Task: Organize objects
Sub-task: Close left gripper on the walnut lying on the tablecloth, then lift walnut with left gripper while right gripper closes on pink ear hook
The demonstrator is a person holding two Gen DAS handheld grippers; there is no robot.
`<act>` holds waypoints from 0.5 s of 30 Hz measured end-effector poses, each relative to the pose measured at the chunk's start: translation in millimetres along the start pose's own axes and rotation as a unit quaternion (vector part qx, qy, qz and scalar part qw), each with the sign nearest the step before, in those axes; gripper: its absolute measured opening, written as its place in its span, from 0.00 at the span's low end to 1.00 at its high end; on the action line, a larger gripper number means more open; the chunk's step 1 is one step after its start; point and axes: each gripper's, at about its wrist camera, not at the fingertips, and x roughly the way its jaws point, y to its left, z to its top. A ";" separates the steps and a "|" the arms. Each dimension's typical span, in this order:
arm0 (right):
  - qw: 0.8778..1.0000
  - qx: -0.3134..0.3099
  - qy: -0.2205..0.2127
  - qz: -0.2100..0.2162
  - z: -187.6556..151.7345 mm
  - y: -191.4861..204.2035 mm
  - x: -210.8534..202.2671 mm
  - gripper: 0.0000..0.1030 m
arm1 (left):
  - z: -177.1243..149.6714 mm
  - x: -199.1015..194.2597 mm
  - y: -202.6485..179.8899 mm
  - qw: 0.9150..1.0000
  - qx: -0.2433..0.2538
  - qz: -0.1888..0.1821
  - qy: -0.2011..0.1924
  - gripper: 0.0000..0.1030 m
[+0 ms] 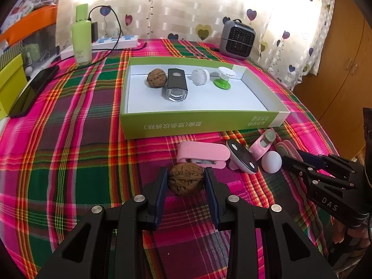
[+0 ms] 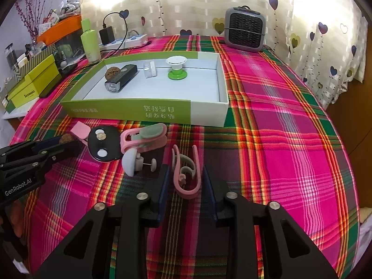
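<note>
- My left tongs (image 1: 186,179) are closed on a walnut (image 1: 185,178); both pads press its sides. It sits on the plaid worktop (image 1: 69,153) near the front edge, and I cannot tell whether it has left the cloth.
- Just behind that nut lie a pink stapler (image 1: 201,153), a black fob (image 1: 241,158), a pink clip (image 1: 262,143) and a pale ball (image 1: 271,161), all loose between the nut and the box (image 1: 200,125).
- The box stands mid-worktop, open. Along its far wall are another walnut (image 1: 157,79), a bike light (image 1: 176,86), a white cap (image 1: 200,77) and a green spool (image 1: 224,79); its near half is bare.
- My right tongs (image 2: 184,181) stand narrow around a pink hook (image 2: 187,174). I see a gap at each pad, so I judge it not gripped.
- The step, as I read it: both tongs are picking up, with sorting partly done.
- Next: lift the walnut clear, carry it over the box's near wall and set it in the bare half. It is round, so lower it fully before letting go. On the right I would close on the hook first.
</note>
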 end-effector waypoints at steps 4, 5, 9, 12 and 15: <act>1.000 0.004 0.000 -0.001 -0.1 -1.4 -0.4 0.24 | 0.1 -0.2 1.0 1.000 -0.001 -0.002 0.000 0.29; 1.000 0.004 0.000 -0.002 0.0 -1.0 -0.4 0.24 | -0.2 -0.3 0.8 1.000 -0.001 -0.002 0.000 0.29; 1.000 0.007 -0.001 -0.006 -0.1 0.3 -1.0 0.24 | -1.0 -1.0 3.3 1.000 -0.004 -0.008 -0.001 0.29; 1.000 0.014 -0.002 0.001 -1.8 -0.7 -2.8 0.24 | -0.7 -0.9 2.0 1.000 0.002 -0.007 0.000 0.28; 1.000 0.018 -0.004 0.006 -1.9 0.2 -3.9 0.24 | -1.0 -1.2 2.0 1.000 -0.001 -0.008 0.000 0.28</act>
